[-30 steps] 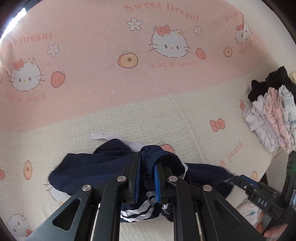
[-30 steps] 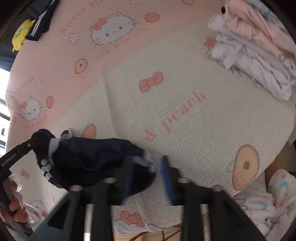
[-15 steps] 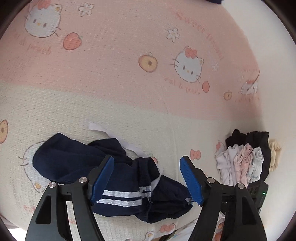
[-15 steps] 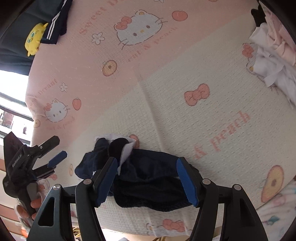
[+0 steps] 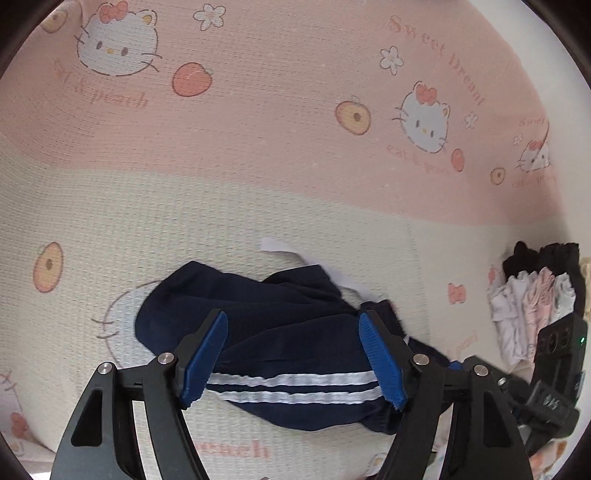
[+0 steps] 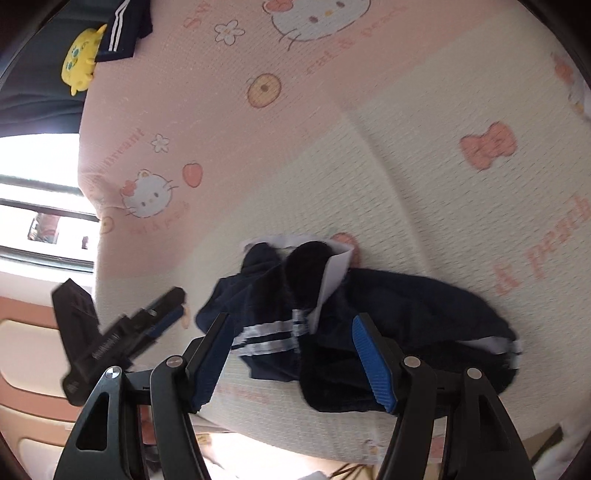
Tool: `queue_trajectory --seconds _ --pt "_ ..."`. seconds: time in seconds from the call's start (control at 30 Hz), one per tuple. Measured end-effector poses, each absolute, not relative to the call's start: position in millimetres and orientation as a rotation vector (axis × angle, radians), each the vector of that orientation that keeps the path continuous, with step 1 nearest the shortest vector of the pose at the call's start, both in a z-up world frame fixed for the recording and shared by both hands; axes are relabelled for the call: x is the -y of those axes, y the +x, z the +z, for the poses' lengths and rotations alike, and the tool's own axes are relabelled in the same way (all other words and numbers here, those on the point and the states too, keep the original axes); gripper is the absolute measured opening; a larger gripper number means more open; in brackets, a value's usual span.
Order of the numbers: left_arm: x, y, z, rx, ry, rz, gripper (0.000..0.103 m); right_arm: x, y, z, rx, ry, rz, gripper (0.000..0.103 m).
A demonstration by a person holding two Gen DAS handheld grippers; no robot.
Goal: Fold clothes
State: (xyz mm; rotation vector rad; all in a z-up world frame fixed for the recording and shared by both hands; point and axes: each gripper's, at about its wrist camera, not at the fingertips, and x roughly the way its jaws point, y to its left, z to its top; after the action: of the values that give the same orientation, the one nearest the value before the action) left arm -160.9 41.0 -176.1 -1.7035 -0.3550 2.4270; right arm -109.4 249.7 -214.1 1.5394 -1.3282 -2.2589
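Note:
A crumpled navy garment (image 5: 240,299) with two white stripes and a white tag lies on the pink and cream cartoon-cat blanket (image 5: 258,166). My left gripper (image 5: 295,354) hovers over its striped hem, jaws open, blue pads apart and not pressing the cloth. In the right wrist view the same garment (image 6: 406,306) sprawls near the blanket's (image 6: 406,166) front edge. My right gripper (image 6: 291,354) stands open above its striped middle, holding nothing. The left gripper (image 6: 162,317) shows at that view's left, and the right gripper's body (image 5: 554,369) shows at the left view's lower right.
A row of folded clothes (image 5: 535,306), white, pink and black, sits at the blanket's right side. A yellow plush toy (image 6: 79,59) and another navy striped garment (image 6: 122,33) lie at the far corner. A bright window (image 6: 37,192) is on the left.
My left gripper opened and let go of the navy garment, then drew back and rolled. The right gripper swung left over the garment. The garment now lies loose on the blanket.

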Motion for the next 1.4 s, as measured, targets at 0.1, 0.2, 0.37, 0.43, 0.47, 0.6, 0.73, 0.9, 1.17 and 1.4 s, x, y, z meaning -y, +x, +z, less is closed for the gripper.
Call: queue_trajectory --seconds 0.1,0.2,0.37,0.43,0.47,0.6,0.73,0.9,1.17,1.4 --pt "-30 -157 -178 0.342 -1.706 2.442 0.072 -244 -116 -217 1.349 1.525 -2.226 0.066" --pt "-14 -156 -186 0.364 -1.730 2.453 0.072 -239 -121 -222 1.385 1.510 -2.198 0.066" --pt "17 -157 -207 0.458 -1.804 2.436 0.072 -227 -133 -232 1.341 1.566 -2.194 0.066" --pt "29 -155 -213 0.506 -1.815 2.437 0.072 -224 -139 -237 1.313 1.593 -2.192 0.066" --pt "35 -154 -216 0.530 -1.820 2.437 0.072 -223 -142 -240 1.309 1.606 -2.191 0.066" --pt "52 -144 -223 0.655 -1.785 2.458 0.072 -221 -141 -247 1.311 1.588 -2.213 0.066" --pt "54 -140 -233 0.655 -1.794 2.451 0.072 -219 -141 -246 1.264 1.543 -2.270 0.066" --pt "50 -140 -249 0.664 -1.809 2.423 0.072 -217 -153 -251 1.183 1.564 -2.291 0.066" --pt "28 -145 -256 0.552 -1.857 2.425 0.072 -210 -159 -271 1.086 1.670 -2.353 0.050" --pt "12 -144 -257 0.457 -1.836 2.481 0.071 -196 -165 -268 0.852 1.725 -2.427 0.042"
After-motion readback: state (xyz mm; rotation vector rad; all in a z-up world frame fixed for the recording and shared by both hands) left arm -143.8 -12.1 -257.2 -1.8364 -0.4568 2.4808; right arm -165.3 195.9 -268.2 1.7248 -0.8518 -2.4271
